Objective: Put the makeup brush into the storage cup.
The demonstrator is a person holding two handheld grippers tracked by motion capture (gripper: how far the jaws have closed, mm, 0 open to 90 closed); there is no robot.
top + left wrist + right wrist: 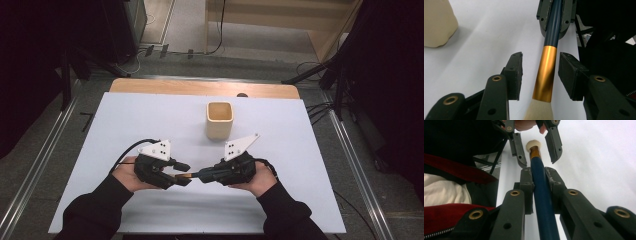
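Brush (550, 50): dark handle clamped in right gripper (539, 182) jaws; gold ferrule between left gripper (540, 75) jaws, which stand apart, untouching. Beige cup (219, 120) on counter (125, 120), contents unseen.

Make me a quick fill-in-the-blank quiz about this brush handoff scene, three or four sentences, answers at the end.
1. The right gripper is shut on the brush's dark ______ handle.
2. The left gripper has its fingers on either side of the brush's ______ metal band, not yet pressing on it.
3. The brush ends in a tuft of ______ bristles.
4. Farther back on the white table stands an empty beige ______.

Missing words: blue; gold; white; cup
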